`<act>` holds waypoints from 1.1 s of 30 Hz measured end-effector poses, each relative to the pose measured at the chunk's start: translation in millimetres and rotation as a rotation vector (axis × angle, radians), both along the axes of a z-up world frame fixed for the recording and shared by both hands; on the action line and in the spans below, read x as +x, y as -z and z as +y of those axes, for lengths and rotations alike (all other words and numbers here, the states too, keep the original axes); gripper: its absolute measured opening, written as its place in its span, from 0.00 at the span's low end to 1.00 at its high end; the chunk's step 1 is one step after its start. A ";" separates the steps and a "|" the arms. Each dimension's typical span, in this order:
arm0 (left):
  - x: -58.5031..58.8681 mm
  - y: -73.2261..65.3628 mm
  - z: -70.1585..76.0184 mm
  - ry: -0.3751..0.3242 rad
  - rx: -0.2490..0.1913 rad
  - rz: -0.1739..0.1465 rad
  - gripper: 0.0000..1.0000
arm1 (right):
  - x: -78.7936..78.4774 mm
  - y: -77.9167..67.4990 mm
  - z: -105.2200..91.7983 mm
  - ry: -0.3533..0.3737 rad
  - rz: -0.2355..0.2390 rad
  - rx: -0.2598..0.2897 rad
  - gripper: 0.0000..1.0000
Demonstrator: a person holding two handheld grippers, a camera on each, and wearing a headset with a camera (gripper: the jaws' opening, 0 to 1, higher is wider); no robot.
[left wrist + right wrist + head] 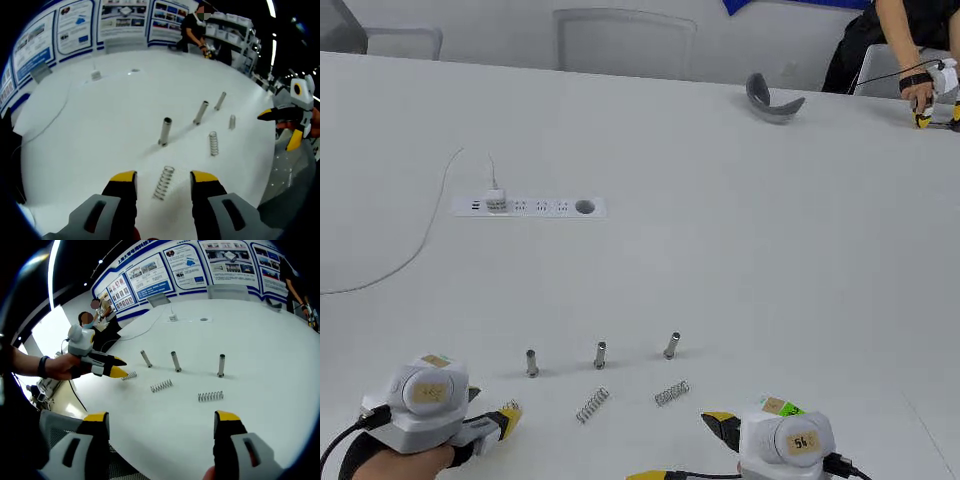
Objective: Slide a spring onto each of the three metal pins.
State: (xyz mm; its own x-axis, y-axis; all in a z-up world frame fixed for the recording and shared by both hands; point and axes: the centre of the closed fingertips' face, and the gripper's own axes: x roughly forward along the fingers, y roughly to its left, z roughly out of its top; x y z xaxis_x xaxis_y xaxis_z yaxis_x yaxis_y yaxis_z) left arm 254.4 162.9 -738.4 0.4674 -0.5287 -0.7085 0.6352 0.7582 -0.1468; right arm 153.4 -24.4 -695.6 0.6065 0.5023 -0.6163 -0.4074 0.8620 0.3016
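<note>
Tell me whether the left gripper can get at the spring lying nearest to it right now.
Probably yes: the left gripper has open jaws, the spring lies on the table just ahead between them, and nothing blocks it.

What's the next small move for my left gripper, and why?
Probably close the left gripper on the spring. It lies flat on the table between the open fingers, so it looks ready to grasp. The nearest pin, just beyond it, stands upright and bare.
</note>
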 end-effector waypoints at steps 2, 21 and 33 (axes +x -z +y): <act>-4.4 -2.6 -1.1 0.010 -0.006 -0.004 0.45 | 0.3 0.3 -0.1 -0.003 0.000 -0.003 0.87; -34.4 -19.9 11.1 0.047 -0.055 -0.010 0.63 | 1.9 -1.8 -0.8 -0.045 -0.009 -0.030 0.88; -47.0 -19.8 21.5 0.033 -0.068 0.013 0.70 | 2.2 0.8 -5.3 -0.051 -0.004 -0.047 0.89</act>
